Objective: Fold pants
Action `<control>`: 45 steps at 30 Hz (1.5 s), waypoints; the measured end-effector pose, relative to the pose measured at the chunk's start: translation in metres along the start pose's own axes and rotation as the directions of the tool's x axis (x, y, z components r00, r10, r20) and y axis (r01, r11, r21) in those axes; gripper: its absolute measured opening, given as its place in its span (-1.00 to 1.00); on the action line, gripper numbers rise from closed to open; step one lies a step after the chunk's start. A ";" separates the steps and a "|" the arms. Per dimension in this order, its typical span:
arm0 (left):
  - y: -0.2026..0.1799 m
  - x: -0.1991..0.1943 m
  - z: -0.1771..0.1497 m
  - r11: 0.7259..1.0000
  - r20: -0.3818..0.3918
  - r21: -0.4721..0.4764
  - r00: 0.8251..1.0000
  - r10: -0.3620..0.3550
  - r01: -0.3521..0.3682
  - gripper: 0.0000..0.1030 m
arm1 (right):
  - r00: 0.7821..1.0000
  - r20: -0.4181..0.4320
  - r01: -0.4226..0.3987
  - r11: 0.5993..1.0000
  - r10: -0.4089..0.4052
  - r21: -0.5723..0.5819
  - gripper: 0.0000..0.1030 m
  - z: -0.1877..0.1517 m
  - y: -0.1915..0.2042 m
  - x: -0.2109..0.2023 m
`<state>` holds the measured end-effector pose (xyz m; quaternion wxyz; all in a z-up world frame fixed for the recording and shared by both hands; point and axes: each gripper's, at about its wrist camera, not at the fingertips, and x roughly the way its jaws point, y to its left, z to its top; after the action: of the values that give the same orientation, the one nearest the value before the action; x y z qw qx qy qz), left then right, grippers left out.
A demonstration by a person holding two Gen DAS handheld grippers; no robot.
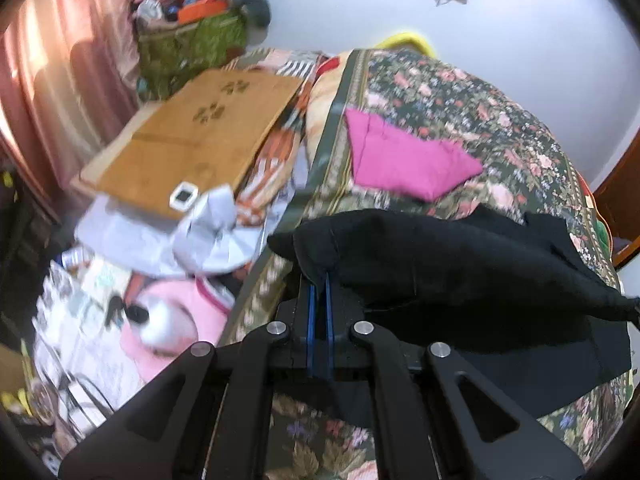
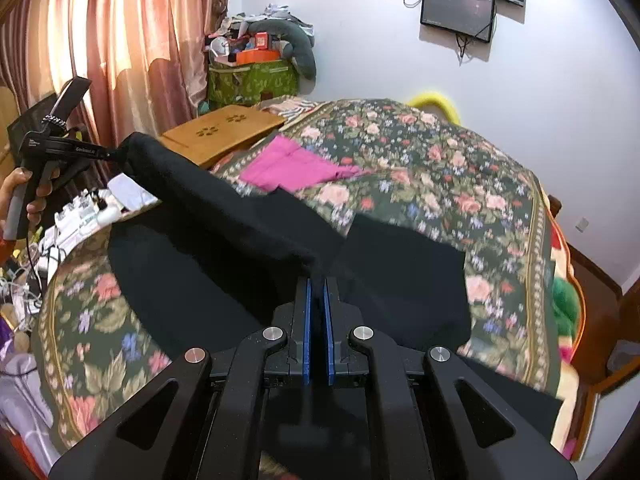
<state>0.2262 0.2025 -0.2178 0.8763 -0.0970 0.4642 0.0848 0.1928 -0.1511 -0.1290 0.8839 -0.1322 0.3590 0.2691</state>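
Note:
Black pants point(image 1: 460, 264) lie on a bed with a floral cover point(image 1: 460, 92). My left gripper point(image 1: 319, 278) is shut on one end of a lifted edge of the pants, held above the bed. My right gripper point(image 2: 318, 276) is shut on the other end of that edge of the black pants point(image 2: 224, 208). The edge hangs stretched between the two grippers. In the right wrist view the left gripper point(image 2: 116, 155) shows at the far left, held by a hand. The rest of the pants lies flat on the floral cover point(image 2: 440, 160).
A folded pink garment point(image 1: 404, 160) lies further back on the bed, also in the right wrist view point(image 2: 292, 164). A wooden lap tray point(image 1: 192, 136) sits at the bed's left edge. Clutter and a green box point(image 2: 252, 80) fill the left side by the curtain. A wooden frame point(image 2: 600, 280) borders the right.

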 end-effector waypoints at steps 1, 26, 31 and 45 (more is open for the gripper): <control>0.003 0.003 -0.006 1.000 -0.010 -0.006 1.000 0.002 -0.003 -0.93 | 1.000 -0.004 -0.003 1.000 0.003 0.003 -0.91 -0.004 0.002 0.000; -0.006 -0.016 -0.044 0.999 -0.025 0.025 0.999 0.021 -0.020 -0.71 | 0.999 0.042 -0.011 0.995 0.007 0.099 -0.83 -0.018 -0.008 -0.038; -0.038 -0.034 -0.021 0.998 0.041 0.066 0.999 -0.023 0.020 -0.07 | 0.999 0.054 -0.005 0.985 -0.004 0.172 -0.75 0.002 -0.036 -0.032; -0.118 -0.003 0.032 0.984 0.046 0.168 0.996 -0.076 0.068 0.81 | 0.997 -0.070 -0.008 0.987 0.019 0.159 0.14 0.040 -0.069 0.054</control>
<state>0.2782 0.0964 -0.1871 0.8956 -0.0381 0.4429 0.0166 0.2871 -0.1697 -0.1362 0.8764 -0.0686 0.4116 0.2406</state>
